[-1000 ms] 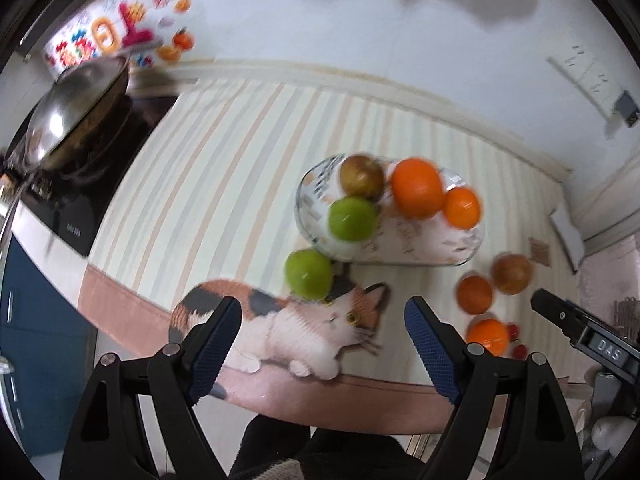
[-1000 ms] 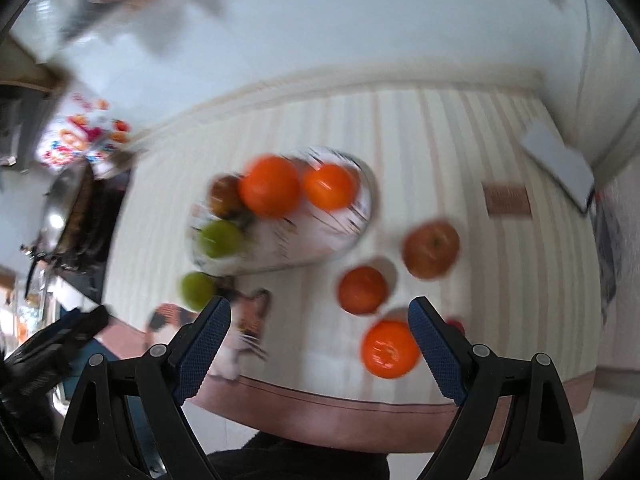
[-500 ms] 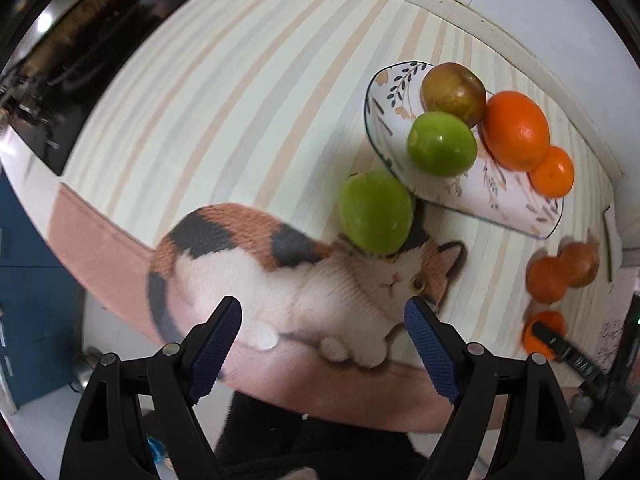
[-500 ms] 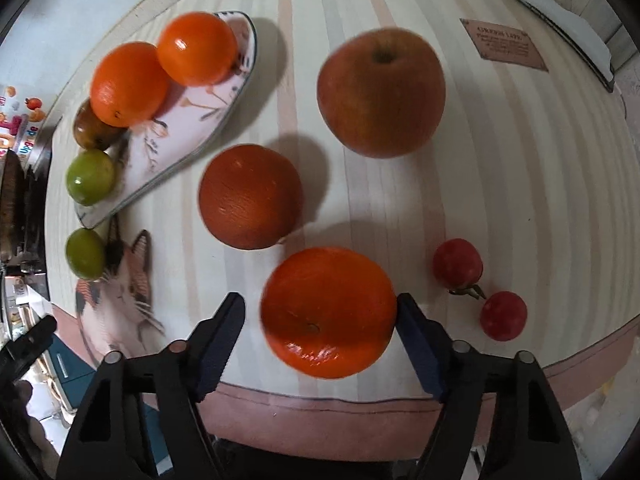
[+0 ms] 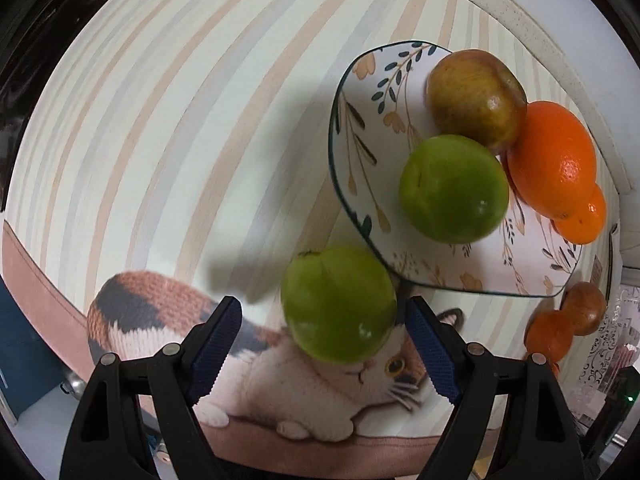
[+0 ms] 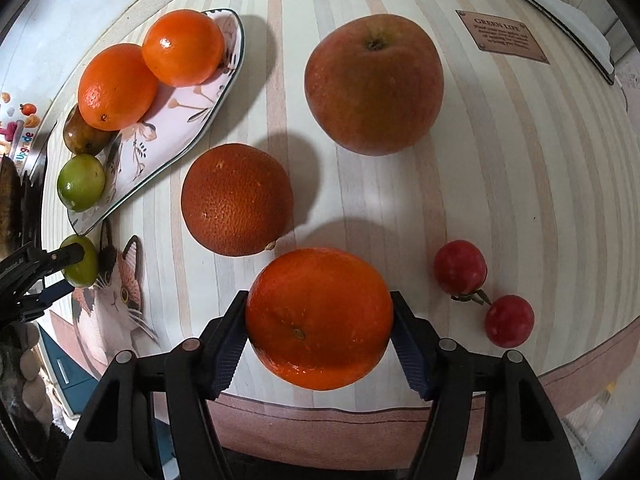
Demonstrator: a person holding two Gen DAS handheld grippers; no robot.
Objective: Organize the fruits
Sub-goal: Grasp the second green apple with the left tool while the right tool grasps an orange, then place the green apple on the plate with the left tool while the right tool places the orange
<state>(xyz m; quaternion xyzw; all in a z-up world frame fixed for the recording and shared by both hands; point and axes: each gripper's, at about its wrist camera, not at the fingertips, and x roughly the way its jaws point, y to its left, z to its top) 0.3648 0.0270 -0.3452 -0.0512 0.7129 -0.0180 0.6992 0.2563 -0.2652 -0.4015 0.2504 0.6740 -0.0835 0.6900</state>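
A floral plate (image 5: 356, 120) holds a green fruit (image 5: 454, 188), a brownish apple (image 5: 476, 100) and two oranges (image 5: 554, 160). My left gripper (image 5: 324, 338) is open, its jaws on either side of a loose green fruit (image 5: 338, 304) lying on the cat picture just below the plate. My right gripper (image 6: 318, 330) is shut on a bright orange (image 6: 318, 318) at the table's front edge. A darker orange (image 6: 236, 200) and a big red apple (image 6: 374, 84) lie beyond it on the cloth. The plate (image 6: 192, 120) is at the upper left there.
Two small red tomatoes (image 6: 460, 266) lie to the right of the held orange. A brown label (image 6: 502, 36) and a white cloth (image 6: 560, 12) lie at the far right. The striped tablecloth's pink hem (image 6: 360, 428) marks the near edge. A dark stove (image 5: 24, 40) lies left.
Both grippers moved down and forward. The left one now straddles the loose green fruit. The right one's jaws closed in onto the bright orange.
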